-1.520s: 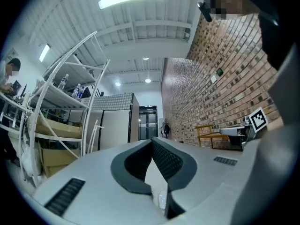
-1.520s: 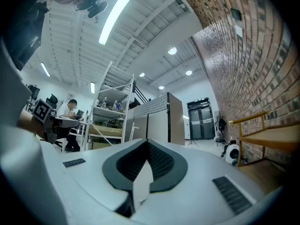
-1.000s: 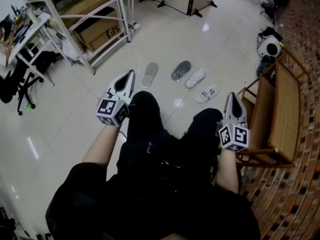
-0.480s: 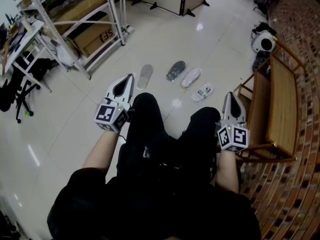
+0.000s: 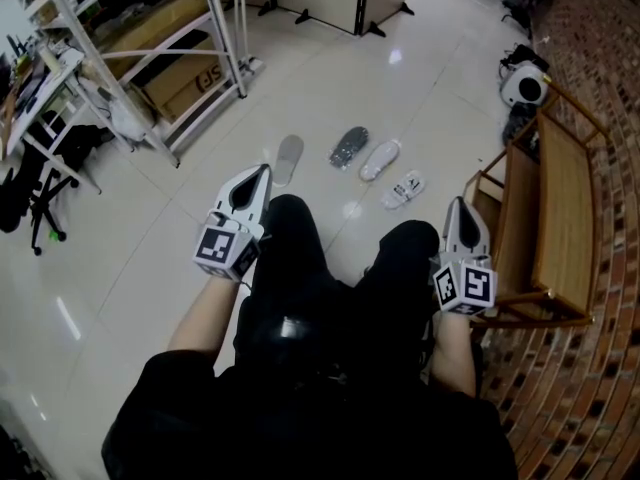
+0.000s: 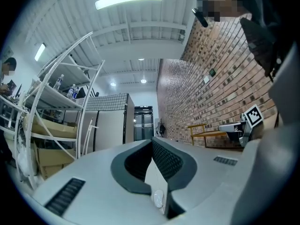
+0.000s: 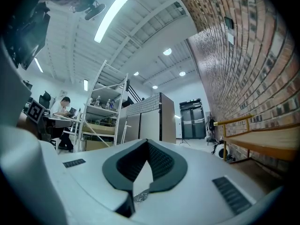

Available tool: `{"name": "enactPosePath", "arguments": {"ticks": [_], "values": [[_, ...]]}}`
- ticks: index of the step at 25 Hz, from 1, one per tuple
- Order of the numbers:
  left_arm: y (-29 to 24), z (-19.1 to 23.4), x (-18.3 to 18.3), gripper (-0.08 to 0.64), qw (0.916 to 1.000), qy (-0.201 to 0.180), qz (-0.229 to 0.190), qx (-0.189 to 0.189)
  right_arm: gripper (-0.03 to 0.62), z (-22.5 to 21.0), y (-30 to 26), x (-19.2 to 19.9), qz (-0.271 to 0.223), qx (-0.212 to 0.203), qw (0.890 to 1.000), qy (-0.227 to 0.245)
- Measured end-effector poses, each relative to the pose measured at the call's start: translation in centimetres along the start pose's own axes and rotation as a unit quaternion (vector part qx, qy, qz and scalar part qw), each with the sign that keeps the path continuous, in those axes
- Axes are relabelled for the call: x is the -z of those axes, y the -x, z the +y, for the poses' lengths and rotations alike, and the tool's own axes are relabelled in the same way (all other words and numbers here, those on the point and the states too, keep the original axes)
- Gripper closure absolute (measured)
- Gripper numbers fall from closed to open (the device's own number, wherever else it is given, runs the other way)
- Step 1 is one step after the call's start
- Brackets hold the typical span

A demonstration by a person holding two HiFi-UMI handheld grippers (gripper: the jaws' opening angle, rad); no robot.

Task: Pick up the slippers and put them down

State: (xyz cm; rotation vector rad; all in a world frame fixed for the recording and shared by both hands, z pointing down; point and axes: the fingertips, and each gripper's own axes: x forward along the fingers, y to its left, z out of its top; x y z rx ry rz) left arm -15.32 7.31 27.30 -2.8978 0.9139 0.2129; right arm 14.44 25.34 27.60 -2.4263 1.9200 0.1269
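Left gripper [image 5: 262, 172] and right gripper [image 5: 460, 206] are held beside the knees, jaws fully together, nothing gripped. On the floor [image 5: 150, 228] ahead, well apart from both tips, a grey slipper [image 5: 288, 158], glittery dark slipper [image 5: 349, 146], white slipper [image 5: 380, 158] and striped slipper [image 5: 403, 189] are laid. "SF" is read upside down on a cardboard box [image 5: 190, 80].

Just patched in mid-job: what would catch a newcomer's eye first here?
Four loose slippers lie in a row on the glossy white tile floor, ahead of the person's knees: a pale grey slipper, a dark speckled slipper, a plain white slipper and a black-marked white slipper. Nearer, the left gripper and right gripper flank the knees, both shut and empty.
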Motion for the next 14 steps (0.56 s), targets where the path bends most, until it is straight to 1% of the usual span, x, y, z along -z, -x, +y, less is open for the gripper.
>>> {"name": "enactPosePath", "arguments": {"ticks": [4,7,11,14], "values": [[0.06,-0.11,0.47,0.558,1.0000,-0.001,0.007,-0.003,0.592,0.11,0.03,0.01,-0.004,-0.006,1.000,0.002],[-0.01,0.22,0.65,0.558,1.0000,-0.007,0.000,-0.001,0.592,0.41,-0.22,0.12,-0.013,-0.017,1.000,0.008],[0.12,0.13,0.82,0.558,1.0000,-0.009,0.002,0.003,0.592,0.77,-0.22,0.49,-0.007,-0.018,1.000,0.011],[0.27,0.02,1.07,0.558,0.9999,-0.011,0.007,0.007,0.592,0.86,-0.07,0.39,-0.007,-0.010,1.000,0.006]]}}
